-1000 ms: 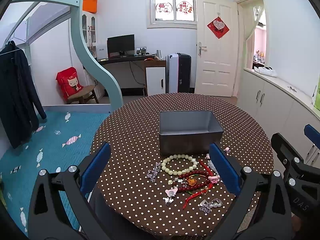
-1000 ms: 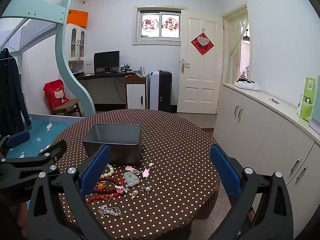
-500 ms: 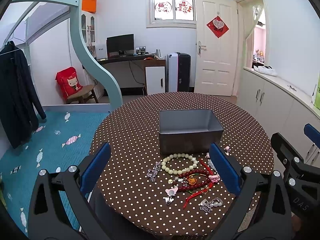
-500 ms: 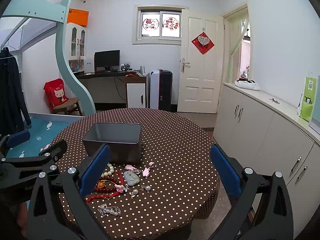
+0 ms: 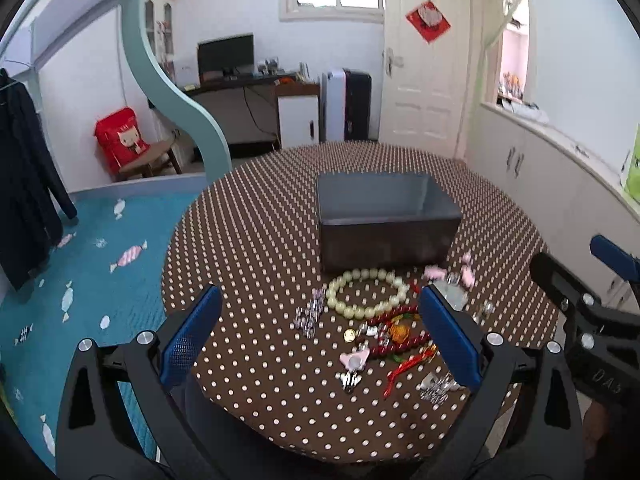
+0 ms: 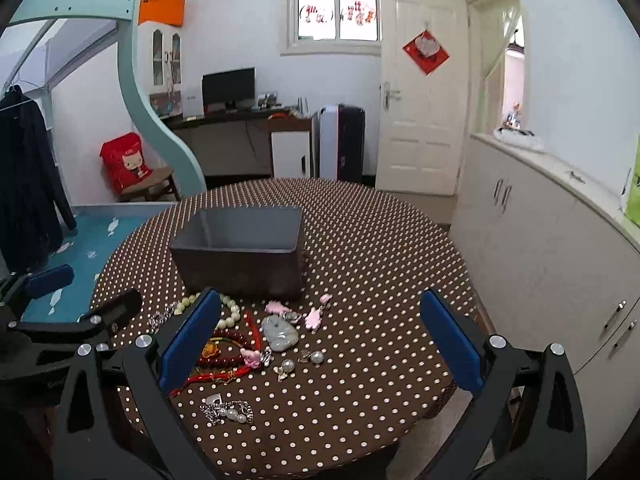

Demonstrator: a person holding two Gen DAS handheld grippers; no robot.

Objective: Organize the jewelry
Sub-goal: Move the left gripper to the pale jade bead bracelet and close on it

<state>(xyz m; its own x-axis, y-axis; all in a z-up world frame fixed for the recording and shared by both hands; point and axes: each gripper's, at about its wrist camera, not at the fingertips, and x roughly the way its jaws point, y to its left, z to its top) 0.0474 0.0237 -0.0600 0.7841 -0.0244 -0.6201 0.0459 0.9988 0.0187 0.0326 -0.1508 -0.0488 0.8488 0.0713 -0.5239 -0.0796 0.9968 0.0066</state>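
With both your left gripper point(image 5: 320, 340) and right gripper point(image 6: 320, 340) spread wide and empty, drop onto the pale bead bracelet point(image 5: 367, 292) just before the grey tin box point(image 5: 386, 220) on the worktop point(image 5: 248, 240), pinching beads squarely.

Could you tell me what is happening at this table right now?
A person holds two grippers over a polka-dot table to sort jewelry. The left gripper and right gripper are both open and hold nothing. A pale bead bracelet, dark red bead bracelet, jade pendant and pearl earrings lie loose before the gray metal box, which looks empty.
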